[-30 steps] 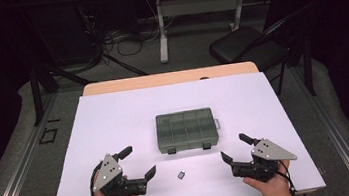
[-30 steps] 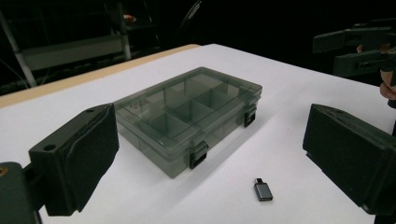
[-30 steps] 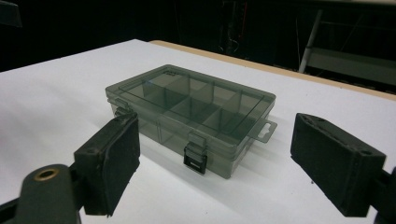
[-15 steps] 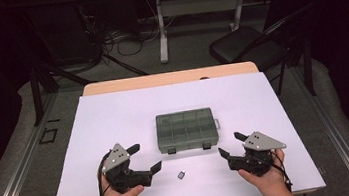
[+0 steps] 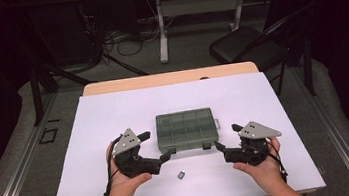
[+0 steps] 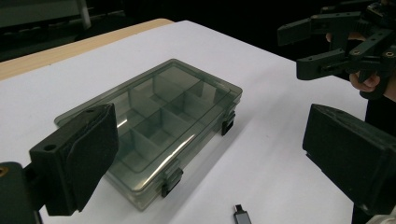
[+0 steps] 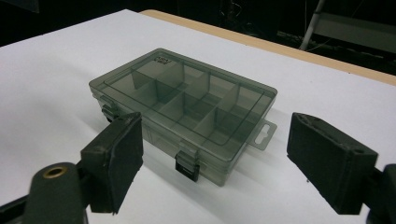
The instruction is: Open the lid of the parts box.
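Note:
A smoky clear compartment box lies shut in the middle of the white table top, its two front latches facing me. In the left gripper view the box shows empty divided cells. My left gripper is open just left of the box's front corner, holding nothing. My right gripper is open at the front right corner, also with nothing in it. A small dark metal-tipped piece lies on the table between the hands. In the right gripper view the box sits beyond the open gripper.
The white sheet covers a wooden table whose far edge shows bare. Beyond it are a black chair, cables and another table's legs on the floor. In the left gripper view, the right gripper hangs at upper right, and the small piece lies near the bottom.
Both hands have moved forward and inward, bringing the open grippers up to the box's front corners. The box and the small piece have not moved.

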`<action>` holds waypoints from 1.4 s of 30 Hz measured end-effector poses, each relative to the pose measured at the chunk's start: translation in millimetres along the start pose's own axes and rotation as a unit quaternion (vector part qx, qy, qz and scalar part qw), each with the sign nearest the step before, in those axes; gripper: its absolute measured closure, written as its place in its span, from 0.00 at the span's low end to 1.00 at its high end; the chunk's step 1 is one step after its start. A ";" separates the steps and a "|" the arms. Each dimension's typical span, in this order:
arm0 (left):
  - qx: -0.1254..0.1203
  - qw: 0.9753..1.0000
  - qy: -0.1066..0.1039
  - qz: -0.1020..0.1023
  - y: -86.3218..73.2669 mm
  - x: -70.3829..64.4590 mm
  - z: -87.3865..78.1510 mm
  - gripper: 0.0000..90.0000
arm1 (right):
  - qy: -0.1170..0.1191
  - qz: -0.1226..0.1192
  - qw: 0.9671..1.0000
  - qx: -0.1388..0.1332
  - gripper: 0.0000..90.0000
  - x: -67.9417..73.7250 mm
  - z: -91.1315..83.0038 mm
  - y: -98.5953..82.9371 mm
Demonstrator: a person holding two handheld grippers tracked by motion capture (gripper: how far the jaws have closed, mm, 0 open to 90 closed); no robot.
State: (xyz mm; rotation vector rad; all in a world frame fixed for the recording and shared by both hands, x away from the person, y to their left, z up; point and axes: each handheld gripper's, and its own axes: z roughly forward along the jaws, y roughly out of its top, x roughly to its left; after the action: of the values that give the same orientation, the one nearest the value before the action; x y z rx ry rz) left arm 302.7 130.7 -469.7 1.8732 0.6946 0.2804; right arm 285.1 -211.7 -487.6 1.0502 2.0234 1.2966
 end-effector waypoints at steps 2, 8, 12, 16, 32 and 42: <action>0.002 1.000 0.003 -0.003 3.4 -1.4 4.9 0.04 | 0.002 0.001 1.000 -0.002 0.19 1.6 3.1 1.7; 0.015 1.000 0.001 -0.013 10.0 2.9 17.8 0.17 | 0.001 -0.010 1.000 0.001 0.23 7.7 10.3 10.5; 0.014 0.999 0.015 -0.031 11.6 9.4 23.5 0.19 | 0.005 -0.008 1.000 0.002 0.33 3.2 16.1 15.8; 0.019 0.999 0.029 -0.015 9.7 12.5 24.3 0.27 | 0.013 -0.008 1.000 0.003 0.41 0.1 21.5 15.8; 0.058 0.997 0.027 -0.029 -23.6 19.2 29.7 0.60 | 0.029 -0.085 0.996 -0.005 0.61 3.7 28.0 -19.2; 0.078 0.996 0.030 -0.019 -33.5 14.8 37.4 0.58 | 0.031 -0.087 0.996 0.007 0.63 11.8 33.2 -26.3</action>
State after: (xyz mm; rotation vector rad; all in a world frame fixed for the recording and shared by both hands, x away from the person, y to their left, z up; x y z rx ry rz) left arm 321.9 119.3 -517.1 2.0045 0.8122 0.2640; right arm 294.7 -191.3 -525.4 0.8275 2.1210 1.2384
